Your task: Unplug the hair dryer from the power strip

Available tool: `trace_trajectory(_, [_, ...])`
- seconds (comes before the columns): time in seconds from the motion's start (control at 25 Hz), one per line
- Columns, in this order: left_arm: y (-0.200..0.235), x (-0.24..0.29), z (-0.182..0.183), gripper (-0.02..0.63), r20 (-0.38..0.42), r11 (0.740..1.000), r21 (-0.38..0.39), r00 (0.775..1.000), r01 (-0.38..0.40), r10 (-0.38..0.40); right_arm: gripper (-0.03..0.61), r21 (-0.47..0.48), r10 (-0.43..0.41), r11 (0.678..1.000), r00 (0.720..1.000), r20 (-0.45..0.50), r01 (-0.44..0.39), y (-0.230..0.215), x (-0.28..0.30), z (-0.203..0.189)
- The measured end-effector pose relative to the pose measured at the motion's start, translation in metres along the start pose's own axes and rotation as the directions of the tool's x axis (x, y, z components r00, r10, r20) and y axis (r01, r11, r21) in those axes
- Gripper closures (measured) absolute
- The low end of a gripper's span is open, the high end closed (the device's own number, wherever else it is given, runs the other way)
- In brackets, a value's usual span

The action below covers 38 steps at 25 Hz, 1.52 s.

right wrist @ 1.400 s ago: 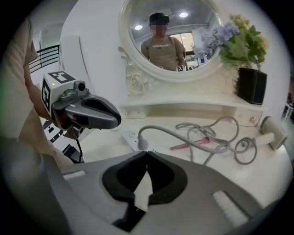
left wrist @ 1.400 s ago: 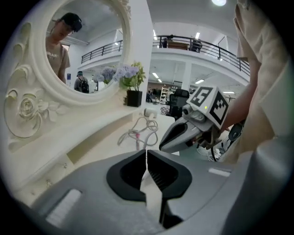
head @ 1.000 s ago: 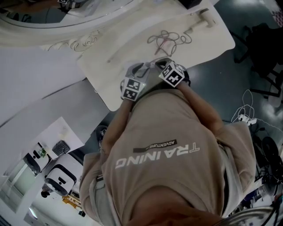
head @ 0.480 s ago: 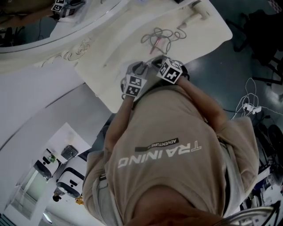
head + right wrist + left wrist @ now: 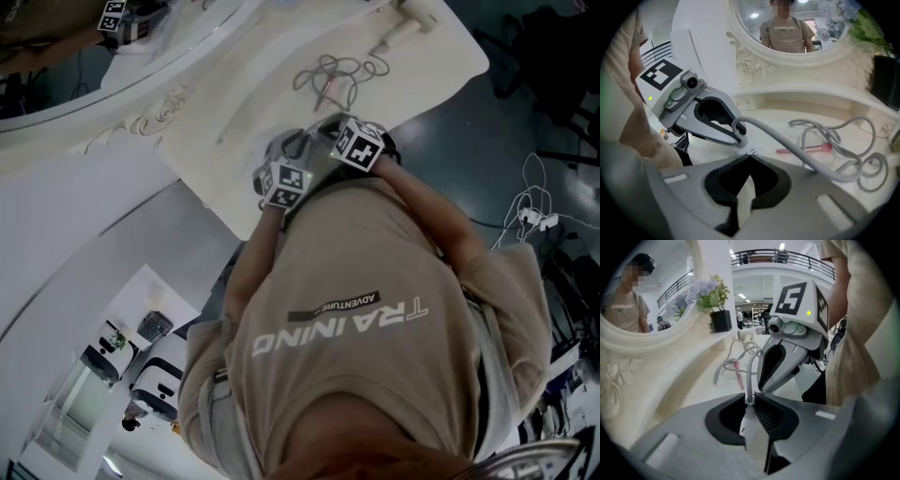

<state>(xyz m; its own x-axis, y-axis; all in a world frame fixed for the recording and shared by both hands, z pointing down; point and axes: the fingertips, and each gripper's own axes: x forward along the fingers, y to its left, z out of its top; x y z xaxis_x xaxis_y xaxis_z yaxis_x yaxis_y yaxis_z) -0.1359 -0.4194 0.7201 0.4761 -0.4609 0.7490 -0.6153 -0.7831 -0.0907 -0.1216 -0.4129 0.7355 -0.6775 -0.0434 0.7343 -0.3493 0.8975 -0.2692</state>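
Left gripper view looks down its jaws at the near edge of the white vanity table: the left gripper is closing on the gray cord, whose end is pinched at the jaw tips. Whether a plug body sits deeper between them I cannot tell. The right gripper hovers just beside it over the same edge, its jaw tips clenched together. Only a pale patch shows in the gap behind them, tabletop or object, I cannot say. Toward the middle of the table the cord runs into a loose coil, with a pink stick lying beside it. At the table's far end lies the white hair dryer. Behind the table stand the carved mirror frame and a black flower pot. No power strip can be made out on the table. Since the cord's end is raised in the left jaws and not seated in anything visible, the unplugging looks done or nearly done, with only drawing the end clear or setting it down remaining. Readable writing: the person's shirt says "TRAINING" with a smaller "ADVENTURE" label. The marker cubes carry only black-and-white squares, and the shirt print reflected in the mirror is too small to read.
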Motion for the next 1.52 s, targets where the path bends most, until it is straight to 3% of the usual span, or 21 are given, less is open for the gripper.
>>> trace_trajectory(0.08, [-0.001, 0.000, 0.001, 0.546, -0.015, 1.000, 0.025, 1.000, 0.009, -0.008, 0.574, 0.000, 0.000, 1.000, 1.000, 0.001, 0.000, 0.000, -0.001, -0.001])
trace_trajectory(0.28, [0.000, -0.001, 0.001, 0.552, -0.019, 1.000, -0.004, 1.000, 0.015, -0.015, 0.574, -0.007, -0.005, 1.000, 1.000, 0.003, 0.005, -0.001, 0.000, -0.001])
trace_trajectory(0.56, [0.002, -0.013, 0.015, 0.552, 0.049, 1.000, -0.020, 0.999, -0.002, 0.003, 0.574, -0.011, -0.002, 1.000, 1.000, 0.000, 0.002, 0.001, 0.000, -0.001])
trace_trajectory(0.76, [0.005, -0.027, 0.025, 0.552, 0.104, 0.989, -0.142, 0.994, 0.047, -0.032, 0.574, -0.026, -0.010, 1.000, 1.000, 0.007, 0.010, 0.002, 0.001, -0.001])
trace_trajectory(0.88, [0.002, -0.035, 0.031, 0.554, 0.143, 0.975, -0.207, 0.988, 0.086, -0.057, 0.574, -0.033, -0.021, 0.999, 0.997, 0.071, 0.024, 0.006, -0.002, 0.001])
trace_trajectory(1.08, [0.000, -0.045, 0.035, 0.552, 0.169, 0.975, -0.205, 0.984, 0.083, -0.048, 0.574, 0.010, -0.040, 0.999, 0.983, 0.178, 0.039, 0.016, -0.027, 0.007])
trace_trajectory(1.36, [-0.012, -0.060, 0.052, 0.552, 0.213, 0.981, -0.172, 0.976, 0.088, -0.050, 0.574, 0.096, -0.131, 0.990, 0.920, 0.371, 0.102, 0.023, -0.106, 0.032])
trace_trajectory(1.52, [-0.010, -0.063, 0.063, 0.552, 0.246, 0.979, -0.189, 0.969, 0.074, -0.026, 0.574, 0.097, -0.153, 0.988, 0.845, 0.512, 0.121, 0.026, -0.157, 0.058])
